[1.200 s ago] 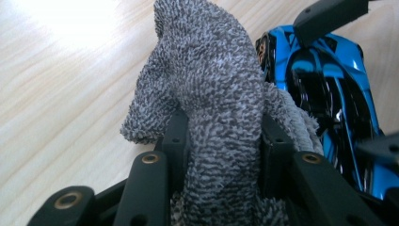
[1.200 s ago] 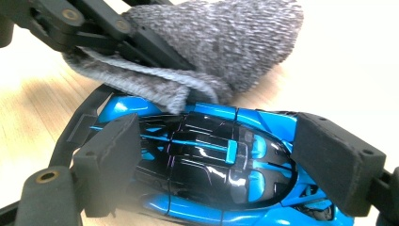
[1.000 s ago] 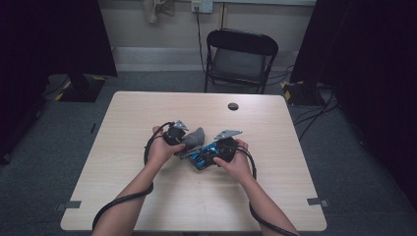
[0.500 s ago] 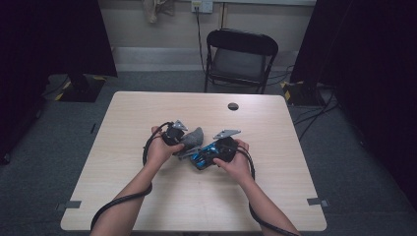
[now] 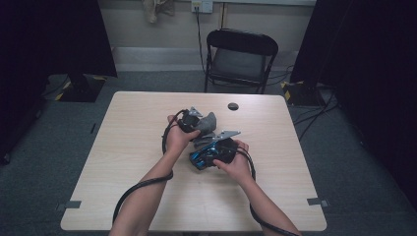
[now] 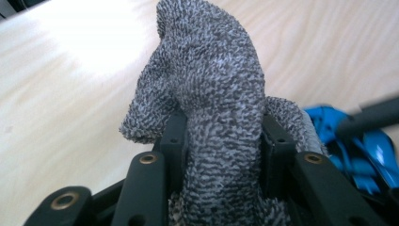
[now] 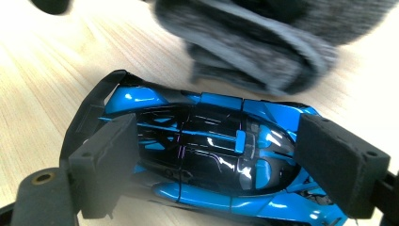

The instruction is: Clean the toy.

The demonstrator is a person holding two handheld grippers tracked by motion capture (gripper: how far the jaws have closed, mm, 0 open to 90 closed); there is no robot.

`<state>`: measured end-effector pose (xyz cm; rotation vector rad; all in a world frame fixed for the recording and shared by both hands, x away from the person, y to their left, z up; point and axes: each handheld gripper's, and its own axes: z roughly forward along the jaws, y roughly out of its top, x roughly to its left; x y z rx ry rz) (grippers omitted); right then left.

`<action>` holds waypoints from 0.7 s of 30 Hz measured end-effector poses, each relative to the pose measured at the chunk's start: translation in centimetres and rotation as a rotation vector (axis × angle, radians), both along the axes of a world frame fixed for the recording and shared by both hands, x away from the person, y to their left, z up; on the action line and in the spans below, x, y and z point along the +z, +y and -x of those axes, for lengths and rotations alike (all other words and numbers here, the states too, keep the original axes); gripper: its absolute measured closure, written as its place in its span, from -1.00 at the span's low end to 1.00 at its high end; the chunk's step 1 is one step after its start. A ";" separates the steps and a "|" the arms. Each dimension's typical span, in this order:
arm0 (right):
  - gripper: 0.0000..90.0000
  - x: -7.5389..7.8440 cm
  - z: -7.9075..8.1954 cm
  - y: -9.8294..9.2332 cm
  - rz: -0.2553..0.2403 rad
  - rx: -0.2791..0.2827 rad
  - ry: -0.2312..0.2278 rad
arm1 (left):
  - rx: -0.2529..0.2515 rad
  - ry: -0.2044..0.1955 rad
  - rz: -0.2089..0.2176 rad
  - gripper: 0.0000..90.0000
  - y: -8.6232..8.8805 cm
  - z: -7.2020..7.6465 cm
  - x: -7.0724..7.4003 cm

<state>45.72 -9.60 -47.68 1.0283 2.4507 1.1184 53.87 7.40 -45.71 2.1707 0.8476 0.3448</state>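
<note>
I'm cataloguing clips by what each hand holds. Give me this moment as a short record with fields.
setting: light wooden table, folding chair behind it
left gripper: jaws closed on a grey knitted sock, lifted off the table
right gripper: jaws on the two ends of a blue and black toy car, which lies on the table
sock and car: close together, sock just beyond the car
other item: small dark round object near the far edge

Rough knitted grey sock [image 6: 211, 117], glossy blue plastic toy car [image 7: 211, 160], matt wood-grain table [image 5: 128, 147].

Bare forearms; black grippers [image 5: 189, 123] with brass screws [image 6: 148, 158] and trailing black cables [image 5: 137, 189]
</note>
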 end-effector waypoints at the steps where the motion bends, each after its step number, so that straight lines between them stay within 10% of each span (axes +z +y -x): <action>1: -0.68 0.0 0.0 0.0 -0.001 0.000 -0.002 | -0.007 0.007 -0.003 0.36 -0.3 -0.2 -0.2; 21: -0.68 0.0 -0.2 -0.1 -0.011 0.003 0.008 | -0.058 0.067 -0.032 0.38 -0.7 0.6 -1.4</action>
